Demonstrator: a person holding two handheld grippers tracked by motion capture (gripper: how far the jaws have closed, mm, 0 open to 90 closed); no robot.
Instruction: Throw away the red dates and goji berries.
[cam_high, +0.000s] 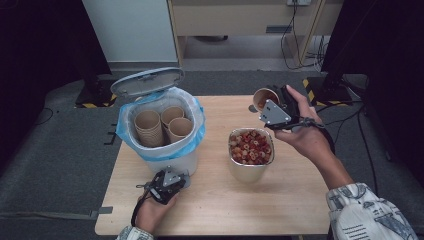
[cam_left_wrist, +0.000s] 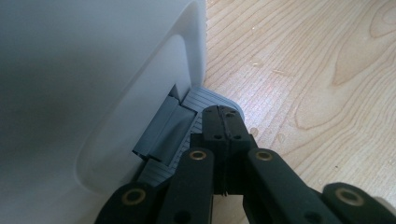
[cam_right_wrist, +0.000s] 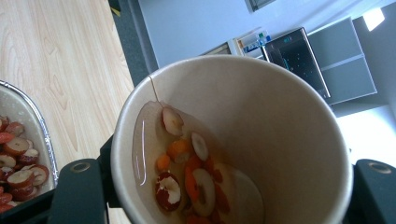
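Paper cup (cam_right_wrist: 233, 140), tilted above the counter (cam_high: 280, 200), gripped in right gripper (cam_high: 274, 107) fingers; left gripper (cam_left_wrist: 223, 122) fingers closed, pressing bin pedal (cam_left_wrist: 205, 100); risk: wet fruit slices spill beside the foil tray (cam_high: 250, 170).

No text (labels, brands, numbers, signs) can be read anywhere.

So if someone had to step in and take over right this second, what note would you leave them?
Left gripper: shut, its tips pressing the grey pedal at the foot of the white bin; the lid stands open.
Right gripper: shut on a paper cup, tilted above the table beside the foil tray. Liquid and fruit slices are in the cup.
Done: empty cups are stacked in the bin, and the tray holds fruit slices.
Left: probably tip this cup's contents into the tray, drop the cup into the bin, then release the pedal.
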